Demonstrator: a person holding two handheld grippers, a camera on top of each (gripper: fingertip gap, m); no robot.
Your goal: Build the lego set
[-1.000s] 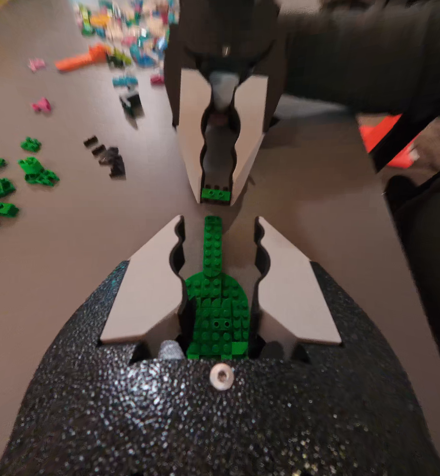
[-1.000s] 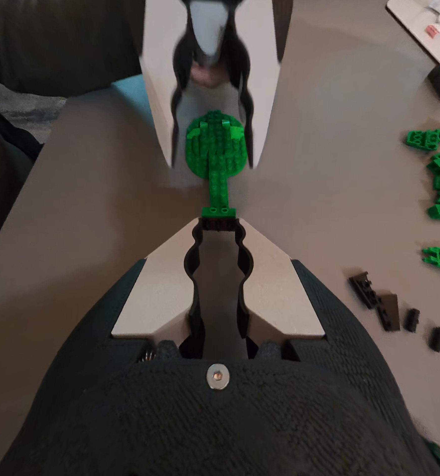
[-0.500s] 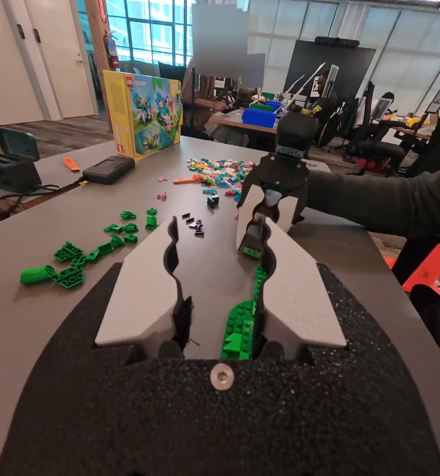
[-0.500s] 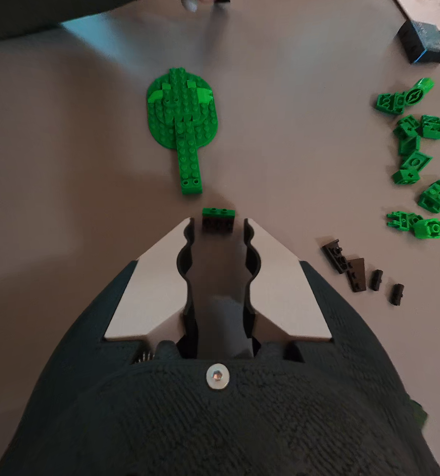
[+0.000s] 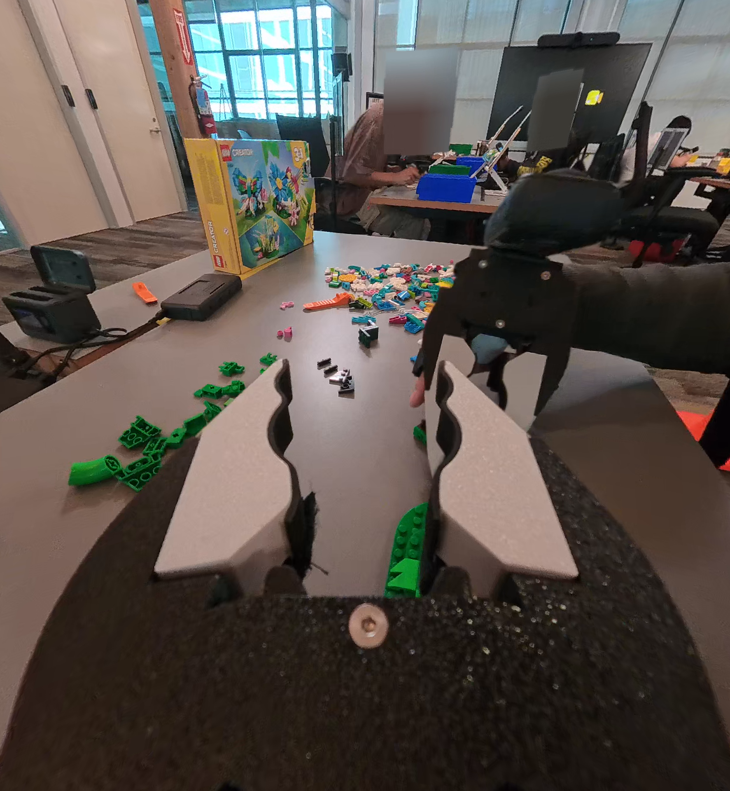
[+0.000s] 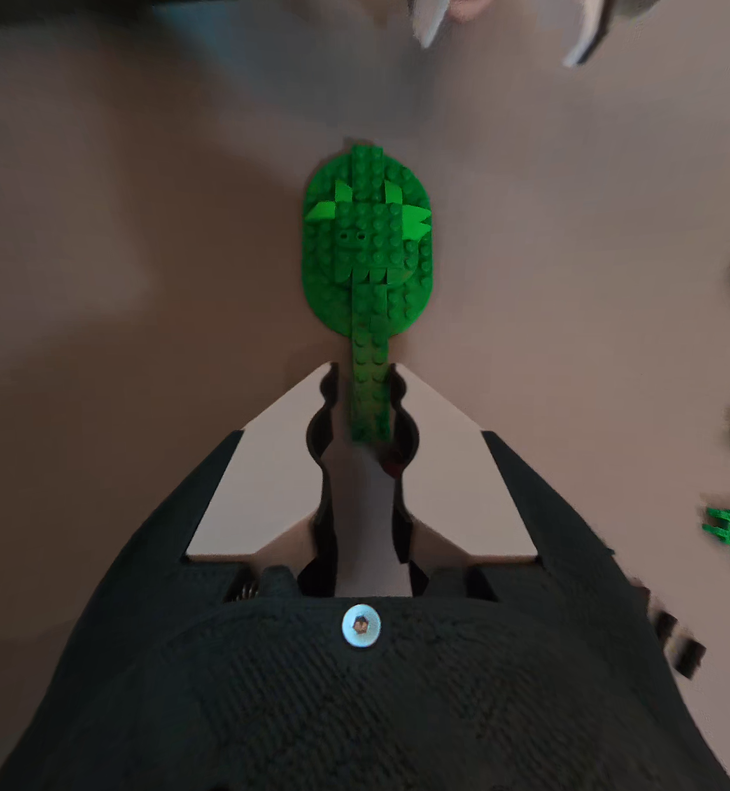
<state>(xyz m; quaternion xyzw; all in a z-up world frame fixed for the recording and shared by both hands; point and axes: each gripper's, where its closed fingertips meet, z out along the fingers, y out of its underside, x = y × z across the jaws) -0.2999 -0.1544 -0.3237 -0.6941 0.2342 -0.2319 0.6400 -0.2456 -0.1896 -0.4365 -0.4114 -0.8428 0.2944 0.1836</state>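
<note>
The green build [image 6: 367, 244], an oval plate with a long stem, lies flat on the grey table. It also shows by my left gripper's right finger [image 5: 410, 548]. My right gripper [image 6: 363, 366] has its jaws close together, straddling the stem's end. The view is blurred, and I cannot make out the small green-and-black brick or a grip. This gripper also shows in the left wrist view [image 5: 483, 394], on a dark-sleeved arm. My left gripper [image 5: 362, 368] is open and empty, just left of the build. It appears blurred at the top of the right wrist view [image 6: 502, 38].
Loose green pieces [image 5: 149, 445] lie to the left, small black pieces [image 5: 341, 376] ahead, and a pile of coloured pieces [image 5: 388, 286] with an orange separator [image 5: 329, 303] farther back. A yellow box [image 5: 260, 205] and black devices [image 5: 200, 295] stand at the back. People sit at far desks. The left gripper's tips are roughly 12 cm from the right gripper's.
My right gripper moved forward from short of the stem's end to over it; the small brick at its tips no longer shows. My left gripper lifted off the build and stayed open.
</note>
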